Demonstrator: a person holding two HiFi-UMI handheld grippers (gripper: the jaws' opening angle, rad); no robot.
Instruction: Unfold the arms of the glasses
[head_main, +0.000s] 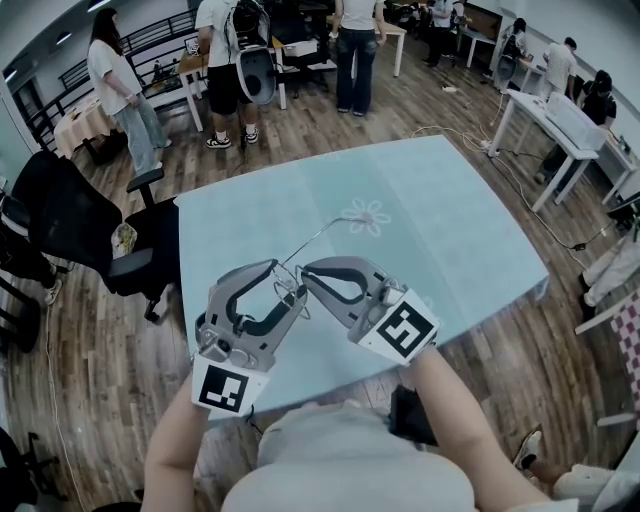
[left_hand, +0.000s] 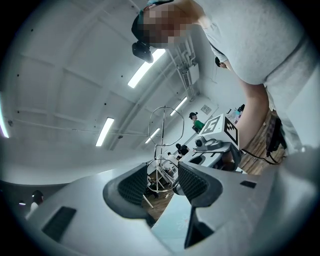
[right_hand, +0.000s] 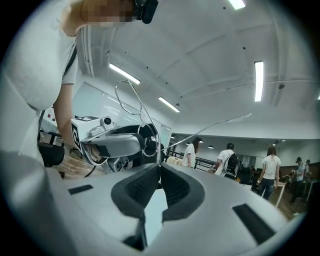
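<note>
The table (head_main: 480, 230), under a pale blue cloth, lies beneath both grippers. The left gripper (left_hand: 162, 182) grasps the glasses (left_hand: 160, 170) by a lens rim that spans the gap between its pads. The right gripper (right_hand: 159, 170), tip to tip with it, is clenched on a thin wire arm (right_hand: 150, 135) rising from its jaw tips. The wire is slight, so swinging the right gripper off the hinge's own line would likely bend it. The smooth rim could also twist out of the left pads, dropping the glasses to the table
</note>
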